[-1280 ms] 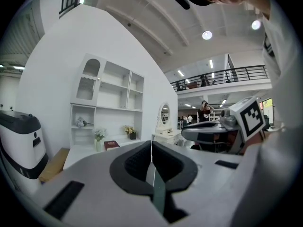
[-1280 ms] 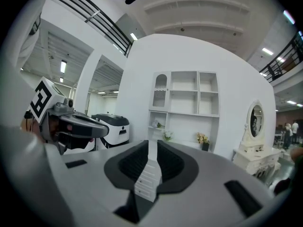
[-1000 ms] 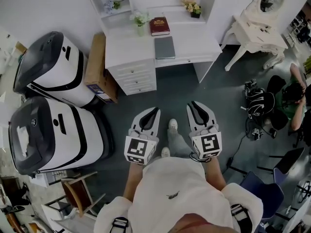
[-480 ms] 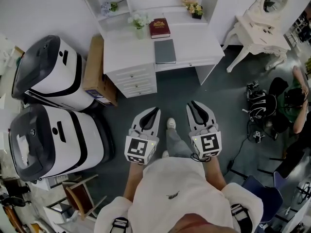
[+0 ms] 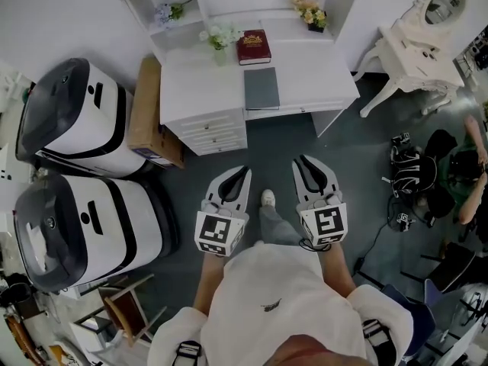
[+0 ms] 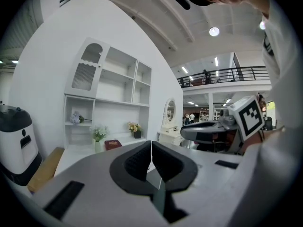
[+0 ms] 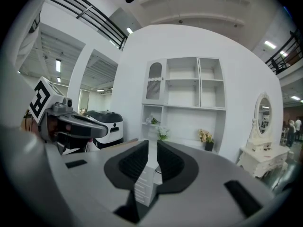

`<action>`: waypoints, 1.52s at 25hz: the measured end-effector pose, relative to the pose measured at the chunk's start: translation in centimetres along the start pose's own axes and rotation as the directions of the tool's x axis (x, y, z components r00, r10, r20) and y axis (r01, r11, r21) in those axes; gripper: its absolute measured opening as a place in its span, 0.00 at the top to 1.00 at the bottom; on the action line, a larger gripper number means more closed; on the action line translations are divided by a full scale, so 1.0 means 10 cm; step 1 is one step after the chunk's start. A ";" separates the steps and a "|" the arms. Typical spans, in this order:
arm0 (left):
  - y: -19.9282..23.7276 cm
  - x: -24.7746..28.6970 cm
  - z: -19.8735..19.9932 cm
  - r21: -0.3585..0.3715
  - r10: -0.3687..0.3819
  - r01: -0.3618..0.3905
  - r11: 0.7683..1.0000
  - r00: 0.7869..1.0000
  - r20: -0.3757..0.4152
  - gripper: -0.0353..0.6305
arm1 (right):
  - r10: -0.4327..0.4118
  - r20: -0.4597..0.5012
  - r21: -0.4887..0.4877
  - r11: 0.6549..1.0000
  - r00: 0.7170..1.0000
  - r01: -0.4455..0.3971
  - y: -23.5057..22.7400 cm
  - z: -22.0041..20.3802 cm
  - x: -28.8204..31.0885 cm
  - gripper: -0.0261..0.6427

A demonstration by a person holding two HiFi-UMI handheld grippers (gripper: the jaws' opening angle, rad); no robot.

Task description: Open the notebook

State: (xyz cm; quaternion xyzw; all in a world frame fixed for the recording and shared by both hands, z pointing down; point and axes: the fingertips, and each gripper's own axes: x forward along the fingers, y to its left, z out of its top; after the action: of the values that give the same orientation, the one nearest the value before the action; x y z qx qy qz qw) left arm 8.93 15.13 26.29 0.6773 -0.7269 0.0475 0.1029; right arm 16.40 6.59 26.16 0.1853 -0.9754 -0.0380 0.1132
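Note:
A closed grey notebook lies on the white desk, near its front edge. Behind it lies a dark red book, which also shows in the left gripper view. Both grippers hang in front of the person, over the dark floor and well short of the desk. My left gripper has its jaws together with nothing in them. My right gripper keeps a narrow gap between its jaws, also with nothing in them. The desk drawers show through that gap.
Two large white and black machines stand at the left, a cardboard box leaning by the desk. A white vanity table stands at the right. Bags and a seated person are further right. Flower vases stand on the desk.
The person has walked towards the desk, which now sits lower and nearer in the head view. Both grippers moved forward with the person, jaws unchanged.

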 end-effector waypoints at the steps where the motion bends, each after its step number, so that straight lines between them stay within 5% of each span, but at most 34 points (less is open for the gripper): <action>1: 0.03 0.07 0.02 -0.002 0.001 -0.001 1.000 1.000 -0.002 0.95 | 0.003 -0.002 0.001 1.000 1.000 -0.003 -0.04 0.00 0.06 0.90; 30: 0.85 1.78 0.30 -0.003 0.108 -0.108 0.994 0.993 -0.042 0.95 | 0.139 -0.064 0.020 0.990 0.988 -0.138 -1.16 -0.12 1.69 0.90; 38: 1.02 2.09 0.14 -0.014 0.094 -0.096 0.995 0.993 -0.076 0.95 | 0.120 -0.088 0.045 0.992 0.989 -0.117 -1.30 -0.29 2.00 0.90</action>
State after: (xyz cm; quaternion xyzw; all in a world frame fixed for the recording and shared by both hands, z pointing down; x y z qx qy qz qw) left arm -2.64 -4.71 30.15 0.6388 -0.7543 0.0711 0.1338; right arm 3.57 -12.99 31.60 0.1309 -0.9791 -0.0031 0.1556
